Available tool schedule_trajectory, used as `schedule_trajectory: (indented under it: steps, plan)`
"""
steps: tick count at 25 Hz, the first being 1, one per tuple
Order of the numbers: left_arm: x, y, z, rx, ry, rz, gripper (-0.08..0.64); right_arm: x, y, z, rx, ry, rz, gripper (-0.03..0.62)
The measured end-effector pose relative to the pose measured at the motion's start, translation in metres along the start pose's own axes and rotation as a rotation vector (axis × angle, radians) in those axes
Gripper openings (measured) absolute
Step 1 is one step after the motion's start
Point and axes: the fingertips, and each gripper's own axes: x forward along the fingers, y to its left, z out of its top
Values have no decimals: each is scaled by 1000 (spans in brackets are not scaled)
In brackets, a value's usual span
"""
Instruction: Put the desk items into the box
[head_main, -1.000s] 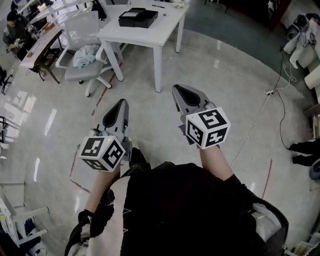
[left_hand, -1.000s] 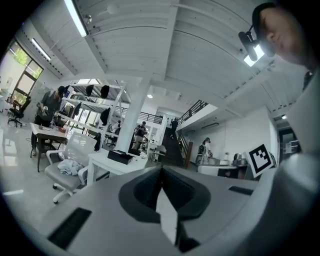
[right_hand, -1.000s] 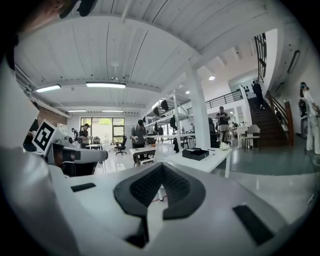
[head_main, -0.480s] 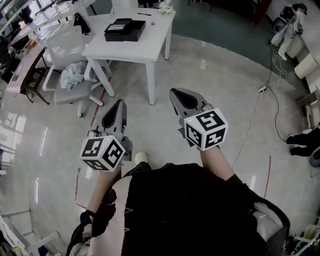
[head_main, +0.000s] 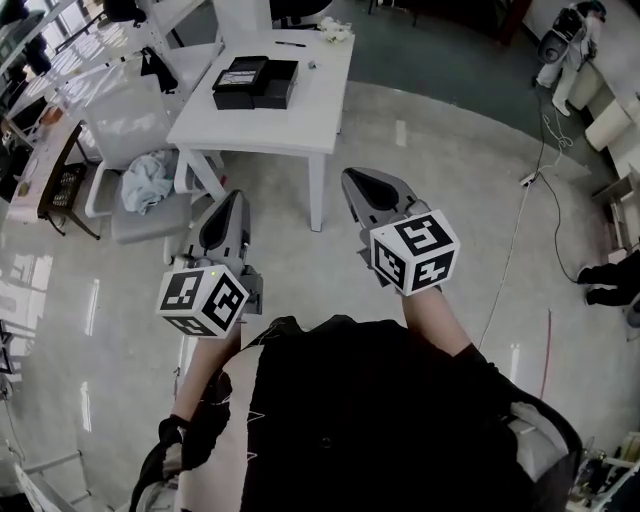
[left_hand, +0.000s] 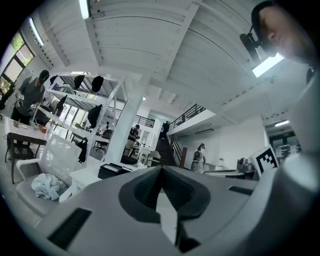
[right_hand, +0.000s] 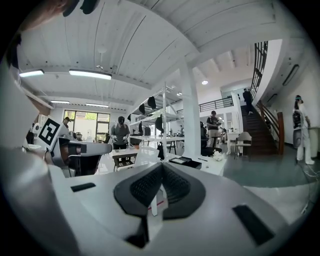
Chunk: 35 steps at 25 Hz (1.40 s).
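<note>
Open floor (head_main: 440, 170) spreads ahead and right of both pairs of jaws. The white table (head_main: 300, 110) stands just beyond their tips, near edge facing them, and a chair (head_main: 125, 160) sits left of the left gripper (head_main: 228, 208). The black box (head_main: 255, 82) rests on the table, well ahead. The jaws of the left gripper and the right gripper (head_main: 365, 188) are pressed together with nothing between them. Only the gripper views show the ceiling (right_hand: 125, 40) and a staircase (right_hand: 257, 125) beyond.

A white table (head_main: 288, 125) stands far off on a glossy pale floor (head_main: 430, 160). On it lie a black box (head_main: 255, 83) at its left, a dark pen (head_main: 291, 43) beyond, and a crumpled white object (head_main: 335, 32) at its far right corner.
</note>
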Motion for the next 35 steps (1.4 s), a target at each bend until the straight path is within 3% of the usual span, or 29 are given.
schedule_trajectory:
  steps: [12,22,30,35]
  plan:
    - [48,60,17,13,1,-100,11,71,-3,6,-7,-22,-60,3]
    - [84,74,-24,-64,108,-131,11,93,-24,-26,45,67,-88,3]
    - [129,92,-29,-50,103,-94,11,141,-64,-36,70,79,-55,3]
    - [174,110,-17,-97,69,-36,11,183,-103,-26,70,78,-4,3]
